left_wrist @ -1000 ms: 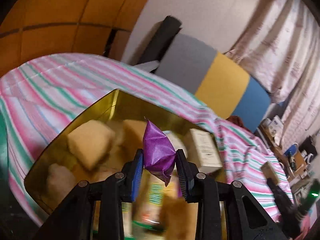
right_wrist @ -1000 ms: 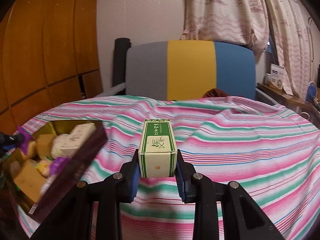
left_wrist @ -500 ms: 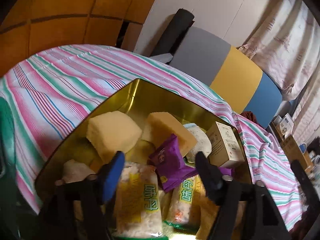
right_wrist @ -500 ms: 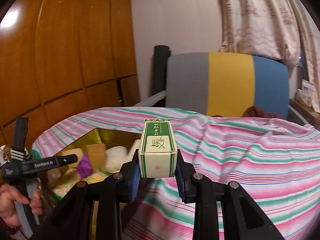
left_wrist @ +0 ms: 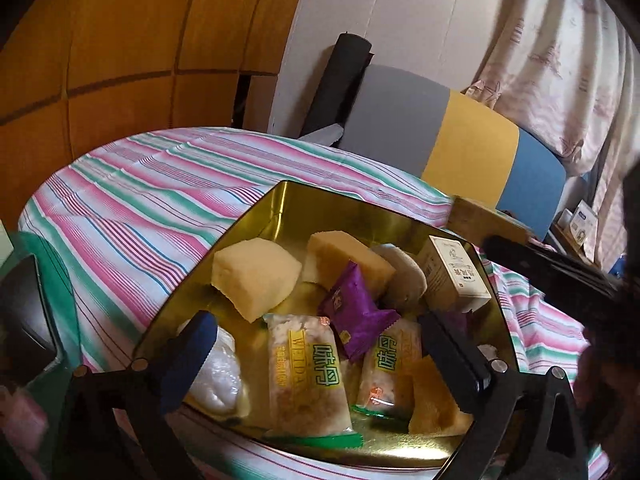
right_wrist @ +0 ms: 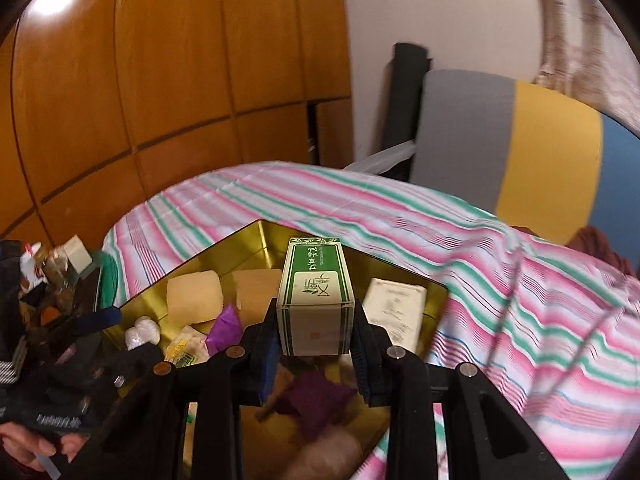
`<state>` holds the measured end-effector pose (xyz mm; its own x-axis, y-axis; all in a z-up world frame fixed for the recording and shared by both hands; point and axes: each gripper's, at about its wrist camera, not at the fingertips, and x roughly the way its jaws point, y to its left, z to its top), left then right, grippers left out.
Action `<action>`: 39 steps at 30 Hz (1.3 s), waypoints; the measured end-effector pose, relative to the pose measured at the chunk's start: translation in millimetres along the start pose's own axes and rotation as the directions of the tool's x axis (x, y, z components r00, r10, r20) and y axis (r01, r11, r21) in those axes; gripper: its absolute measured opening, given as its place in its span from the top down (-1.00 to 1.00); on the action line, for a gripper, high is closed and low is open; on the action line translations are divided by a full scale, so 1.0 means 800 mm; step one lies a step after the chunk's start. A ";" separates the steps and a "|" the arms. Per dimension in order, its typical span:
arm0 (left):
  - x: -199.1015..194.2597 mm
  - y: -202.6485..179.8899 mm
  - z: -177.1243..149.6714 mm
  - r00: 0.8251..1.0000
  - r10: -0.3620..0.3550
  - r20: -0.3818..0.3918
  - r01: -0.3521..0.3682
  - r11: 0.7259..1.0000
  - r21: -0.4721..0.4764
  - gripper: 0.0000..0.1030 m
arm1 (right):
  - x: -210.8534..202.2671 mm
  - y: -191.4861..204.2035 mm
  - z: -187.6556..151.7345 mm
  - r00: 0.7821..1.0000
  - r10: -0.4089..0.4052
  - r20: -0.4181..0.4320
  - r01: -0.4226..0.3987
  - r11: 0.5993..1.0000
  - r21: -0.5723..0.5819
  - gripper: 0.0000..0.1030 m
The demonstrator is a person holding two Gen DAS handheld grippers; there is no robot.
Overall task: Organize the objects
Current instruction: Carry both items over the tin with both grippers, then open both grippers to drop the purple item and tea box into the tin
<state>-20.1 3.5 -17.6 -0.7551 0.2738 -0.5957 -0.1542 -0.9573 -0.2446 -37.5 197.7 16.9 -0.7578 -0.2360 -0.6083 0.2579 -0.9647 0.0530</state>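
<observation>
Striped pink, green and white cloth (left_wrist: 132,204) covers the table in front of you, with wood panelling (right_wrist: 160,80) behind it and a grey, yellow and blue chair back (left_wrist: 452,140) at the far side. On the cloth sits a gold tin (left_wrist: 280,208) full of snacks.

Your left gripper (left_wrist: 320,354) hangs over the near half of the tin. Its jaws have just been opening and now stand spread wide, touching nothing. The purple packet (left_wrist: 356,316) lies loose in the tin between them, resting on two clear yellow-lettered snack bags (left_wrist: 304,372). Beyond it lie pale yellow cake pieces (left_wrist: 252,276) and a small cream box (left_wrist: 456,272) by the right wall.

Your right gripper (right_wrist: 314,348) is pinching a green and white box (right_wrist: 316,292) by its sides, long axis pointing away from you. The box is held above the tin, clear of the contents.
</observation>
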 end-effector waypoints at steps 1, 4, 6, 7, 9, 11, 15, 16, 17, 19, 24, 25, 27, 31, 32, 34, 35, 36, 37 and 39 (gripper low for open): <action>-0.001 0.001 0.001 1.000 0.000 -0.003 0.000 1.000 0.001 -0.99 | 0.010 0.002 0.005 1.000 0.006 -0.021 -0.007 1.000 -0.013 0.41; -0.003 0.009 0.001 1.000 0.004 -0.013 -0.004 1.000 -0.014 -0.99 | 0.040 0.007 0.021 0.997 0.028 -0.078 -0.031 0.999 -0.043 0.41; -0.001 0.015 0.001 0.999 0.015 -0.043 -0.017 0.999 -0.033 -1.00 | 0.064 0.012 0.032 0.992 0.041 -0.123 -0.049 0.997 -0.065 0.41; -0.001 0.017 0.000 0.998 0.017 -0.054 -0.019 0.999 -0.039 -0.99 | 0.079 0.014 0.040 0.988 0.050 -0.148 -0.062 0.995 -0.077 0.41; -0.001 0.023 -0.002 0.998 0.020 -0.064 -0.024 0.998 -0.054 -0.99 | 0.096 0.016 0.049 0.984 0.059 -0.170 -0.076 0.993 -0.093 0.41; 0.000 0.027 -0.003 0.997 0.034 -0.073 -0.038 0.997 -0.062 -0.99 | 0.117 0.022 0.059 0.976 0.084 -0.199 -0.105 0.989 -0.100 0.41; 0.002 0.033 -0.004 0.995 0.032 -0.096 -0.040 0.996 -0.082 -1.00 | 0.153 0.023 0.068 0.965 0.084 -0.249 -0.106 0.991 -0.078 0.32; 0.002 0.035 -0.004 0.995 0.029 -0.097 -0.038 0.995 -0.090 -1.00 | 0.159 0.022 0.067 0.966 0.040 -0.255 -0.063 0.995 -0.081 0.28; 0.003 0.035 -0.005 0.995 0.031 -0.098 -0.040 0.995 -0.092 -1.00 | 0.165 0.019 0.066 0.963 0.010 -0.269 -0.031 0.997 -0.071 0.27; 0.003 0.035 -0.005 0.994 0.041 -0.104 -0.051 0.995 -0.091 -0.99 | 0.167 0.009 0.062 0.959 -0.010 -0.283 0.002 1.000 -0.029 0.26; 0.002 0.032 -0.006 0.994 0.041 -0.106 -0.051 0.994 -0.097 -1.00 | 0.133 -0.010 0.048 0.969 -0.057 -0.240 0.066 0.997 0.028 0.24; 0.002 0.031 -0.006 0.993 0.034 -0.110 -0.045 0.994 -0.101 -0.99 | 0.123 -0.011 0.045 0.972 -0.059 -0.227 0.068 0.997 0.033 0.23; 0.001 0.028 -0.006 0.993 0.028 -0.118 -0.041 0.993 -0.108 -0.99 | 0.104 -0.014 0.041 0.976 -0.064 -0.207 0.076 0.996 0.051 0.21; 0.001 0.022 -0.004 0.990 0.043 -0.135 -0.058 0.992 -0.111 -0.99 | 0.072 -0.011 0.031 0.981 -0.077 -0.175 0.090 0.994 0.066 0.17; 0.000 0.021 -0.004 0.990 0.046 -0.136 -0.061 0.992 -0.109 -0.99 | 0.065 -0.008 0.028 0.982 -0.085 -0.170 0.098 0.993 0.069 0.16; -0.003 0.019 -0.004 0.989 0.054 -0.135 -0.069 0.992 -0.108 -0.99 | 0.051 -0.002 0.022 0.982 -0.091 -0.163 0.106 0.991 0.085 0.16; -0.006 0.018 -0.005 0.990 0.058 -0.132 -0.072 0.992 -0.107 -0.99 | 0.045 0.000 0.019 0.983 -0.091 -0.161 0.107 0.989 0.098 0.16; -0.008 0.017 -0.006 0.989 0.067 -0.130 -0.081 0.991 -0.103 -0.99 | 0.042 0.001 0.017 0.983 -0.091 -0.161 0.109 0.988 0.106 0.15; -0.010 0.016 -0.006 0.989 0.077 -0.128 -0.090 0.991 -0.097 -0.99 | 0.037 0.002 0.014 0.982 -0.095 -0.161 0.114 0.987 0.113 0.15; -0.013 0.015 -0.007 0.987 0.103 -0.124 -0.114 0.990 -0.083 -0.99 | 0.027 0.005 0.008 0.982 -0.107 -0.157 0.126 0.985 0.116 0.15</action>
<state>-10.3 -10.1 -18.4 -0.6820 0.1829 -0.7081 -0.0140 -0.9713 -0.2374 -56.8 187.6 8.7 -0.6772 -0.1100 -0.7275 0.0889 -0.9937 0.0675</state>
